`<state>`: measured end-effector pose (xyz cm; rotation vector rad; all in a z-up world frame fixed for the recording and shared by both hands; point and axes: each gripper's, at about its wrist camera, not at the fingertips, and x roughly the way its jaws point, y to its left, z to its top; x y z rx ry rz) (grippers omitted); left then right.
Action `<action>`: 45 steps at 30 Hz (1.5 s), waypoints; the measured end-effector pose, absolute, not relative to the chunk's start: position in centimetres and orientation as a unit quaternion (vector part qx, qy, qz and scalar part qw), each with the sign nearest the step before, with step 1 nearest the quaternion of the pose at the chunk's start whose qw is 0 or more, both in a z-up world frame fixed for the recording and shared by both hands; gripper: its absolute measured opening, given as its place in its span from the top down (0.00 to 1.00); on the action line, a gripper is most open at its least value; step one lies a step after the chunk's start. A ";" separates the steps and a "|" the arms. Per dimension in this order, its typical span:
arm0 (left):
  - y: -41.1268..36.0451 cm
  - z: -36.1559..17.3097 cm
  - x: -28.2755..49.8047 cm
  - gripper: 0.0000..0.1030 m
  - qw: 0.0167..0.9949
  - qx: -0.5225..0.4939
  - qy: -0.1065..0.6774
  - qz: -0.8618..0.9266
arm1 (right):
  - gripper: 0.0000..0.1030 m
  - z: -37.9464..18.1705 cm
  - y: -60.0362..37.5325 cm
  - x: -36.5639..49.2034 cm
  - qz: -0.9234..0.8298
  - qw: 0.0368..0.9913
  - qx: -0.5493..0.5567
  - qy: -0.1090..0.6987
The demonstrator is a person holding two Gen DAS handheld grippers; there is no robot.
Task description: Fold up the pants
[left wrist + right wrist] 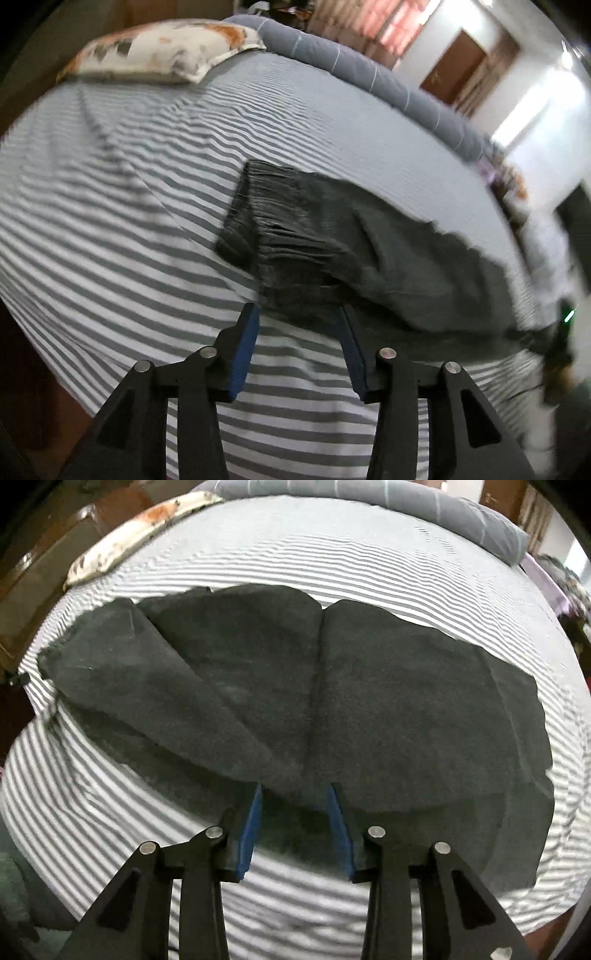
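Striped bedding is seen under dark pants, already doubled leg over leg across the bed; further folds are judged outstanding. Both the left gripper and right gripper are held apart, nothing clamped. A pillow is seen beyond.

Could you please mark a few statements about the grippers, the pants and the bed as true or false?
1. Both grippers are open. True: the left gripper and the right gripper each show a wide gap between the blue pads.
2. The pants are light blue. False: they are dark grey.
3. The pants lie on a striped bedsheet. True.
4. The left gripper points at the gathered waistband. True.
5. The patterned pillow lies on top of the pants. False: it sits apart, at the far end of the bed.
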<state>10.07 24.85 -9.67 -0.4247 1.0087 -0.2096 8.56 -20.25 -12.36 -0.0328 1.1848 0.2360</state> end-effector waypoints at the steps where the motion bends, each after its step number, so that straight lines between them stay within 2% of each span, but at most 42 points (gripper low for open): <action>1: 24.7 -9.5 10.2 0.55 0.844 -0.221 0.477 -0.106 | 0.65 -12.1 -20.8 7.9 0.110 0.825 0.005 0.554; 7: 24.1 -10.9 11.6 0.55 0.794 -0.360 0.474 -0.122 | 0.64 -13.4 -25.1 5.2 0.093 0.803 0.202 0.552; 12: 23.5 -11.9 12.4 0.55 0.784 -0.387 0.473 -0.106 | 0.63 -15.6 -28.2 5.4 0.052 0.778 0.341 0.526; 23: 24.4 -13.6 13.7 0.52 0.757 -0.451 0.467 -0.077 | 0.63 -18.8 -30.0 9.0 0.002 0.751 0.421 0.509; 37: 24.7 -14.4 16.1 0.50 0.733 -0.474 0.485 -0.045 | 0.64 -19.6 -31.4 10.9 -0.003 0.747 0.438 0.501; 38: 24.7 -14.3 16.3 0.53 0.732 -0.474 0.487 -0.042 | 0.64 -19.6 -31.5 10.8 -0.002 0.746 0.439 0.500; 41: 24.4 -14.1 16.9 0.82 0.736 -0.460 0.496 -0.030 | 0.68 -19.6 -31.8 10.6 0.000 0.745 0.442 0.500; 45: 24.0 -13.1 17.8 0.85 0.745 -0.445 0.497 -0.012 | 0.72 -19.7 -32.1 10.5 0.000 0.742 0.449 0.497</action>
